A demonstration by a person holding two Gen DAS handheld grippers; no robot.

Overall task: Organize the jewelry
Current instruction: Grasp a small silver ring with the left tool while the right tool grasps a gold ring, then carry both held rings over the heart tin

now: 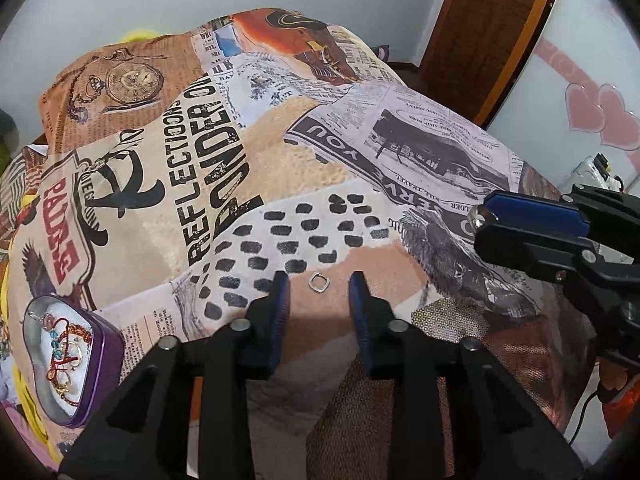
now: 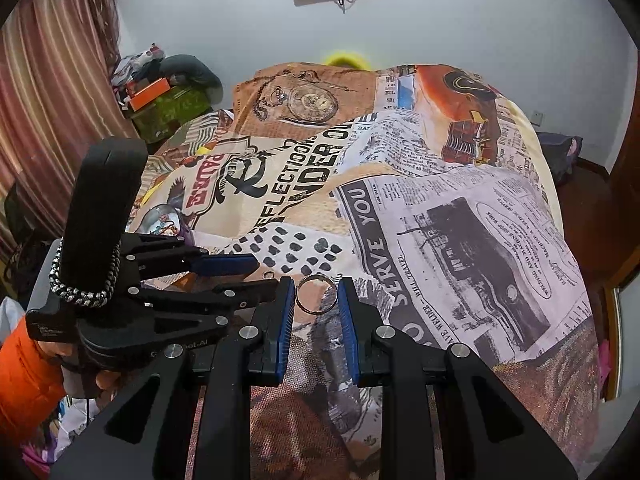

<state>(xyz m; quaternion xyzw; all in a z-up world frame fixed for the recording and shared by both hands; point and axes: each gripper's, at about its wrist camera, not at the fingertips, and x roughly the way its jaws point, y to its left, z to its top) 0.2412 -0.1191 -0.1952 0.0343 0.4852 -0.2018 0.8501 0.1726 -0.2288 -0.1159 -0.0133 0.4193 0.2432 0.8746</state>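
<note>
Item: thin round silver-metal ring (image 2: 316, 294), plain band, clamped by its two side edges between the blue-padded fingers of the right gripper (image 2: 316, 300); it stands upright, its opening facing the camera, held above the cloth.

Item: small silver squarish ring (image 1: 316, 282), lying flat on the cloth between the parted, empty fingers of the left gripper (image 1: 319, 294), touching neither pad.

Item: purple heart-shaped tin (image 1: 102, 364), white-lined, holding red cord, turquoise beads and gold rings, at the near left.

Surface: bed under a patchwork-print cover (image 1: 224, 168) with newsprint, pocket-watch and lettering motifs.

Room: white wall, striped pink curtain (image 2: 44, 92) far left, wooden door frame (image 1: 480, 36) far right.
</note>
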